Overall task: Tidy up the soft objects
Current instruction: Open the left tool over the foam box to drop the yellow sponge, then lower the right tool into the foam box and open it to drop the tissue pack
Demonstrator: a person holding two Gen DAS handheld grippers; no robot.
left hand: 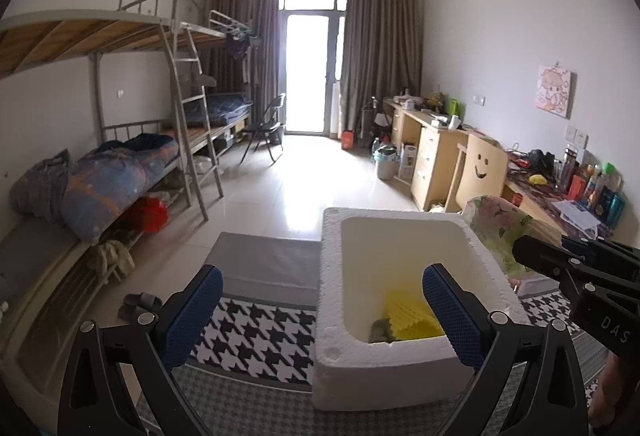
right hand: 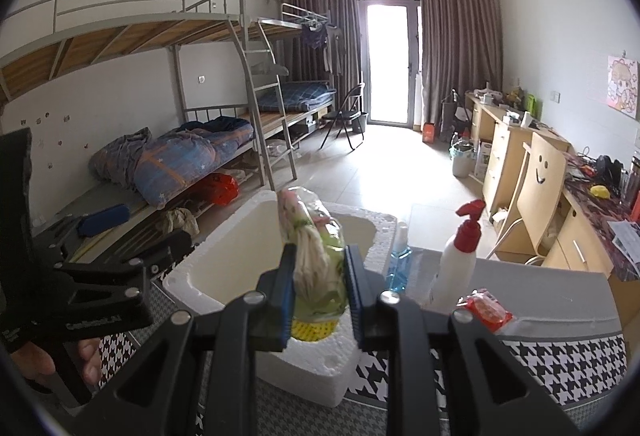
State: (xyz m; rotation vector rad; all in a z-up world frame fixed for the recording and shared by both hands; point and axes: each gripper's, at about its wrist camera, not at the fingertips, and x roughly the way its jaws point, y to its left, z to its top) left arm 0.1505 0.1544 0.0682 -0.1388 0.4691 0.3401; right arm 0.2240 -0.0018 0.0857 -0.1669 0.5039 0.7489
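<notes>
Over a white foam box [right hand: 224, 276] on a houndstooth-covered table [right hand: 568, 368], we hold a soft floral bundle in clear plastic [right hand: 316, 260] pinched between the pads of our right gripper [right hand: 318, 300], jaws drawn in narrow on its gathered lower part. The bundle's long axis runs up and away from the gripper, its free end tipping back over the box's open mouth, likely so that it can go in end first. Our left gripper [left hand: 324, 310] stands spread wide with nothing between its pads, poised above the box's near rim, apparently just emptied. In the box [left hand: 332, 316] lies a yellow ribbed sponge [left hand: 412, 320] beside something grey. A spray bottle [right hand: 460, 252] and a blue bottle [right hand: 400, 264] stand behind the box.
</notes>
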